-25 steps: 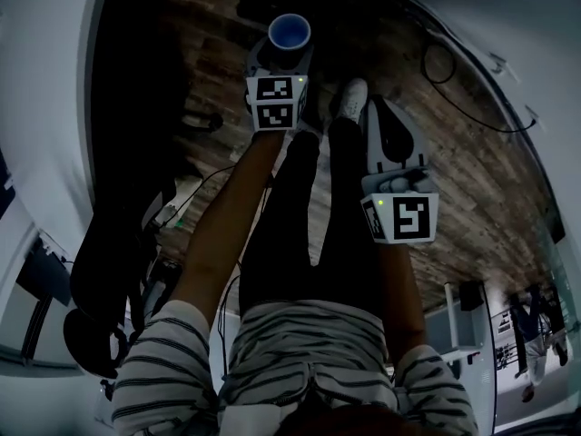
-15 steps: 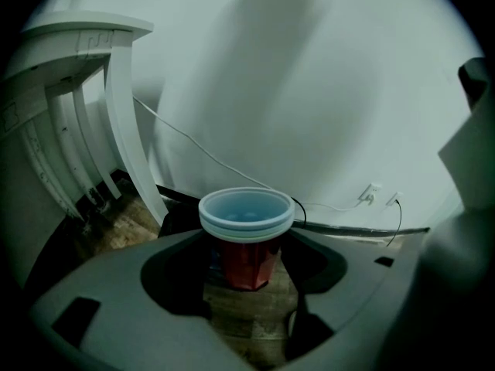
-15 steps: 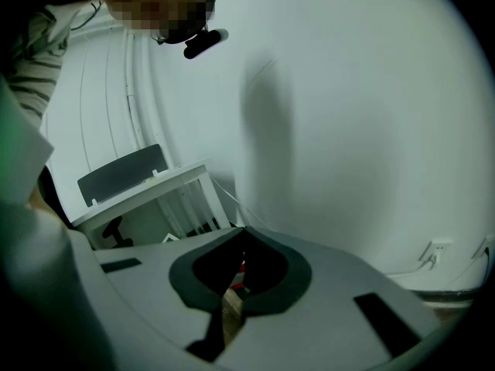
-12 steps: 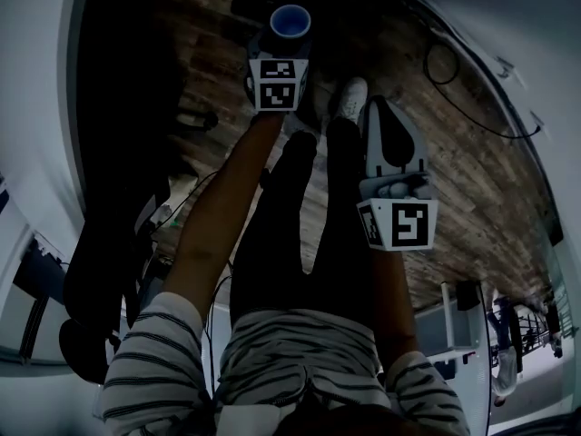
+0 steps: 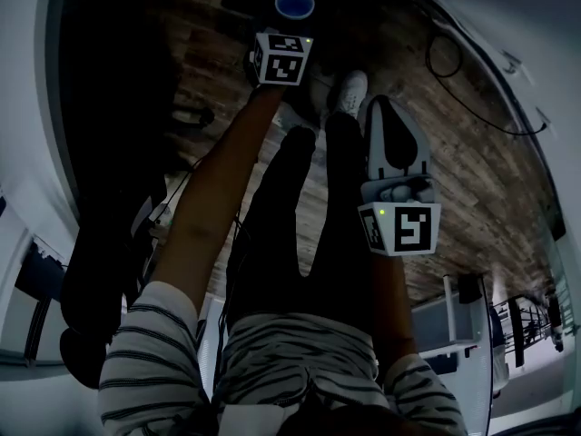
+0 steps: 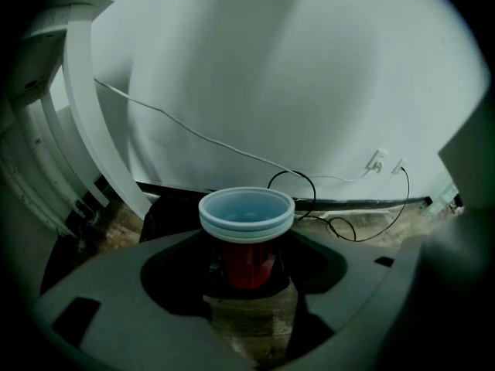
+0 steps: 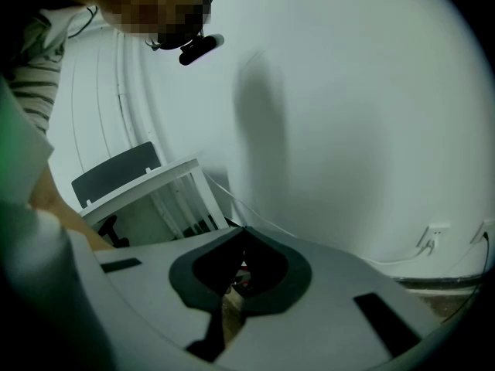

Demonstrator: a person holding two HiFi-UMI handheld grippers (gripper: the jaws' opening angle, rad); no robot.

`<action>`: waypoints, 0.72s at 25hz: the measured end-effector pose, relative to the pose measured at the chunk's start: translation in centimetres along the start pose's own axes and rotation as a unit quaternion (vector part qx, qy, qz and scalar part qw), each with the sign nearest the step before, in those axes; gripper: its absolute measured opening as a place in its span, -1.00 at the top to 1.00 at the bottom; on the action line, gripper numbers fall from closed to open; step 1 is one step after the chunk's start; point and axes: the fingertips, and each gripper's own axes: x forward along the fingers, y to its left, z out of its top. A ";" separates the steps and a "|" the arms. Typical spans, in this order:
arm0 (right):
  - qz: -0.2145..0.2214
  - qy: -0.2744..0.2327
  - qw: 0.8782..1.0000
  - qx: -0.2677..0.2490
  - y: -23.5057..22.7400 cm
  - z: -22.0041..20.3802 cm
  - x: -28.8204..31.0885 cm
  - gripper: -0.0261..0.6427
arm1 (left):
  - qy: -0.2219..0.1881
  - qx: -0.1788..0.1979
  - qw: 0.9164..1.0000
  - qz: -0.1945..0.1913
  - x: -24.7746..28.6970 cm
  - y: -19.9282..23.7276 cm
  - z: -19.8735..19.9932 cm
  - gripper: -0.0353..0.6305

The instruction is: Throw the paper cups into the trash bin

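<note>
A stack of paper cups (image 6: 247, 216), red outside with a pale blue rim, stands upright between the jaws of my left gripper (image 6: 247, 263), which is shut on its lower body. In the head view the cups (image 5: 294, 4) show at the top, just beyond the left gripper (image 5: 290, 27) at the end of a stretched arm. A dark boxy shape (image 6: 166, 211) sits on the floor behind the cups; I cannot tell whether it is the trash bin. My right gripper (image 5: 392, 116) hangs lower at centre right, its jaws together with nothing held (image 7: 243, 238).
A white wall (image 6: 294, 76) rises ahead, with cables (image 6: 340, 226) and sockets (image 6: 377, 161) along its base. A white frame (image 6: 85, 114) stands at the left. The floor (image 5: 472, 180) is wooden planks. The person's legs and a white shoe (image 5: 349, 94) lie between the grippers.
The left arm has stretched farther forward, carrying the cups toward the top of the head view. The right gripper has stayed almost where it was.
</note>
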 end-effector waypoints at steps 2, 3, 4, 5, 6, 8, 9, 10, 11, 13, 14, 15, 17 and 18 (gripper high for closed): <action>-0.001 -0.001 1.000 0.001 -0.1 -0.2 -0.1 0.89 | 0.003 0.014 1.000 -0.003 0.9 -0.2 0.2 0.00; -0.001 -0.005 1.000 0.005 -0.1 -0.2 -0.1 0.89 | 0.003 0.020 1.000 -0.004 1.4 -0.2 0.4 0.00; -0.002 -0.009 1.000 0.008 -0.2 -0.2 -0.1 0.89 | 0.002 0.025 1.000 -0.005 1.8 -0.3 0.6 0.00; -0.002 -0.011 1.000 0.009 -0.2 -0.1 -0.1 0.89 | 0.001 0.029 1.000 -0.005 2.1 -0.4 0.7 0.00; -0.003 -0.012 1.000 0.011 -0.3 -0.2 -0.2 0.89 | 0.002 0.033 0.999 -0.005 2.4 -0.4 0.8 0.00; -0.004 -0.009 1.000 0.010 -0.6 -0.4 -0.2 0.89 | 0.011 0.043 0.999 -0.006 3.0 -0.5 0.6 0.00; -0.006 -0.004 1.000 0.008 -0.9 -0.7 -0.3 0.89 | 0.016 0.047 0.999 -0.005 3.4 -0.5 0.3 0.00; -0.008 0.002 1.000 0.004 -1.1 -1.0 -0.4 0.89 | 0.021 0.050 0.999 -0.004 3.7 -0.5 -0.1 0.00; -0.009 0.005 1.000 0.002 -1.2 -1.2 -0.4 0.89 | 0.023 0.051 0.998 -0.004 4.1 -0.5 -0.4 0.00; -0.007 -0.001 1.000 0.007 -1.2 -1.1 -0.2 0.89 | 0.025 0.052 0.998 -0.003 4.6 -0.2 -0.8 0.00; -0.007 -0.006 1.000 0.011 -1.1 -1.0 -0.1 0.89 | 0.027 0.052 0.998 -0.003 4.8 -0.1 -0.9 0.00; -0.007 -0.008 1.000 0.014 -1.1 -1.0 0.0 0.89 | 0.029 0.050 0.998 -0.002 5.0 0.1 -1.0 0.00; -0.011 -0.005 1.000 0.019 -1.2 -1.4 0.0 0.89 | 0.035 0.045 0.998 -0.002 5.6 0.3 -1.3 0.00; -0.014 -0.001 1.000 0.021 -1.3 -1.6 0.0 0.89 | 0.037 0.044 0.998 -0.003 5.9 0.4 -1.5 0.00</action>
